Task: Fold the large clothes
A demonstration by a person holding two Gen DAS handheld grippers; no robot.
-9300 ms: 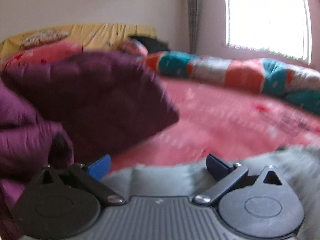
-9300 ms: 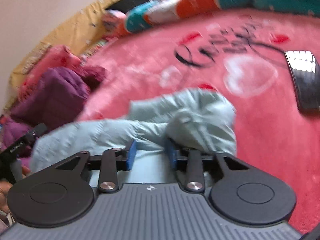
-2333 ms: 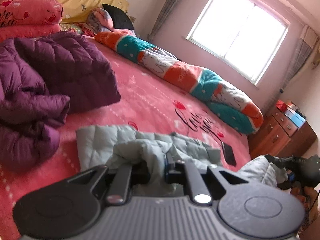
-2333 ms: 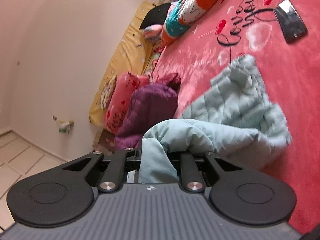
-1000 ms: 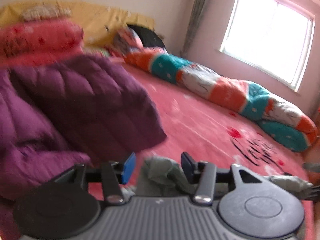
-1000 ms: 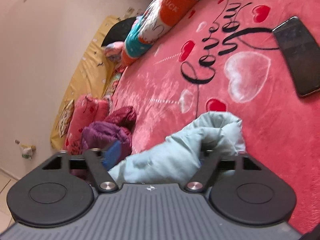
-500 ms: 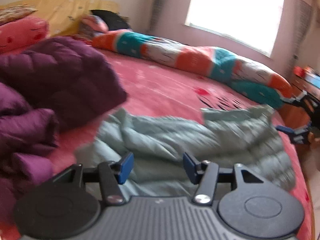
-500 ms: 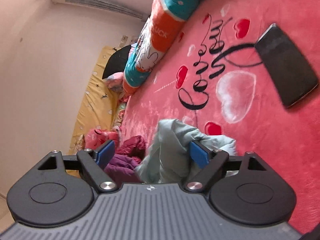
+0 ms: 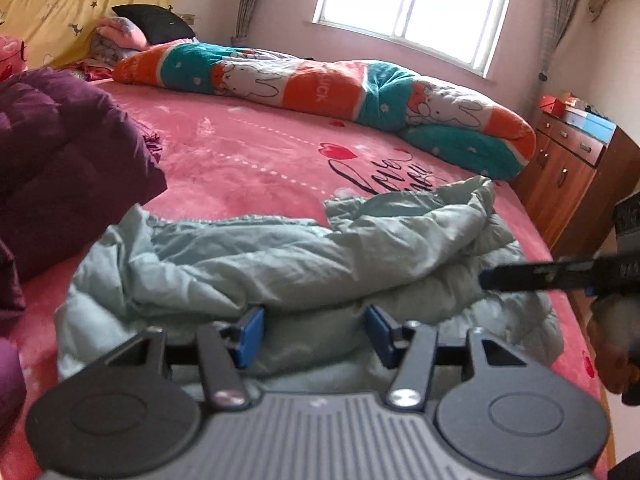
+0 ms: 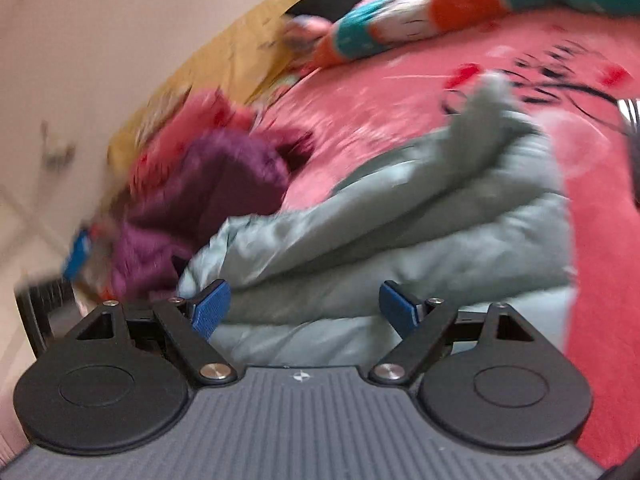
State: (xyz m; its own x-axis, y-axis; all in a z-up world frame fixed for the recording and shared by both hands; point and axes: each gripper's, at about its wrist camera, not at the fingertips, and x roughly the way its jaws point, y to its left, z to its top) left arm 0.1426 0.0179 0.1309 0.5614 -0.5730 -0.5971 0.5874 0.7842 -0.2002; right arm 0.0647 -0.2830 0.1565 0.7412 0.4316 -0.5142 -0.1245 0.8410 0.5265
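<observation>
A pale grey-green padded jacket (image 9: 304, 256) lies crumpled across the pink bed blanket (image 9: 248, 160). My left gripper (image 9: 316, 334) hovers over its near edge, jaws apart; the blue pads do not press the cloth. In the blurred right wrist view the jacket (image 10: 420, 232) fills the middle. My right gripper (image 10: 305, 314) stands wide open just above it with nothing pinched. In the left wrist view the right gripper (image 9: 536, 276) reaches in from the right, held by a hand (image 9: 612, 344), its tip at the jacket's right end.
A purple padded jacket (image 9: 60, 152) is heaped at the left of the bed. A rolled orange-and-teal quilt (image 9: 320, 92) lies along the far side. A wooden dresser (image 9: 572, 168) stands past the bed's right edge. A dark phone (image 10: 632, 128) lies at the right.
Both grippers were shut on the jacket about two seconds ago and have let it go. It now lies in a wide crumpled band. The left gripper has sunk toward it; the right has rolled.
</observation>
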